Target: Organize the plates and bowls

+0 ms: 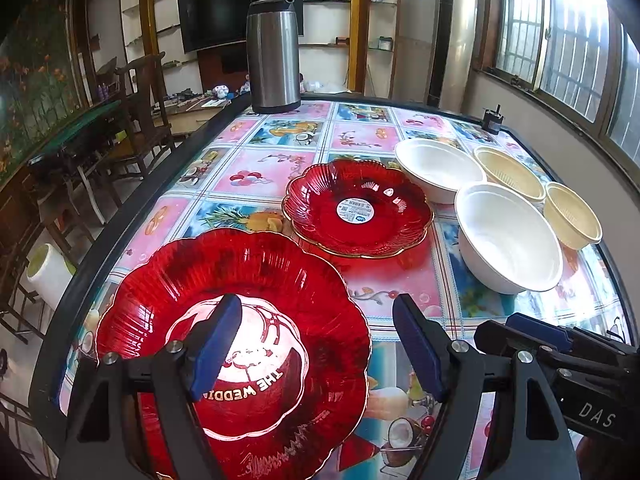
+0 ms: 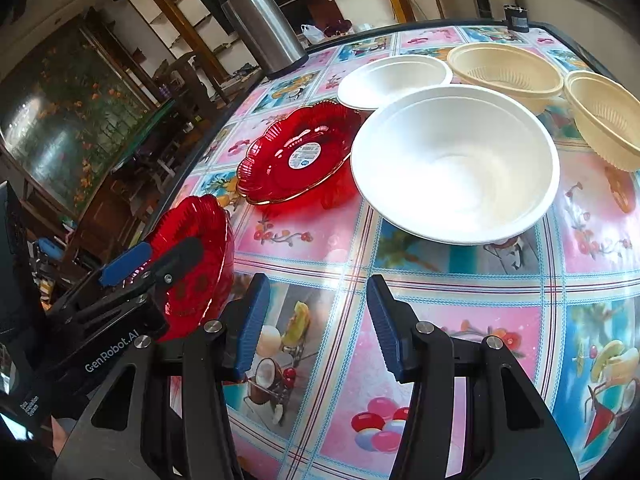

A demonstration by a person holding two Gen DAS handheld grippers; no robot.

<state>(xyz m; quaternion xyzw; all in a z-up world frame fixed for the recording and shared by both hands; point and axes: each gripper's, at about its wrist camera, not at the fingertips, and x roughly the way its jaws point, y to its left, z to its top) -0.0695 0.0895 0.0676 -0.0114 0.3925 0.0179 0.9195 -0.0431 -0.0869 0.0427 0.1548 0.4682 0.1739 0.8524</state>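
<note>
A red scalloped plate (image 1: 280, 280) lettered "THE WEDDING" lies at the table's near left corner. My left gripper (image 1: 316, 344) hangs open over it, one finger above its centre and the other past its right rim; in the right wrist view the left gripper (image 2: 158, 256) overlaps this plate (image 2: 200, 232). A second red plate (image 1: 358, 208) (image 2: 296, 156) with a round sticker lies mid-table. Two white bowls (image 1: 508, 236) (image 1: 438, 168) and two cream ribbed bowls (image 1: 508, 172) (image 1: 572, 216) stand to the right. My right gripper (image 2: 316, 312) is open over bare tablecloth, short of the near white bowl (image 2: 456, 160).
A steel thermos (image 1: 273, 52) (image 2: 260, 20) stands at the table's far edge, and a small dark cylinder (image 1: 493, 120) at the far right corner. The table has a black raised rim (image 1: 120, 216). Wooden chairs (image 1: 140, 120) and a white roll (image 1: 48, 272) stand off its left side.
</note>
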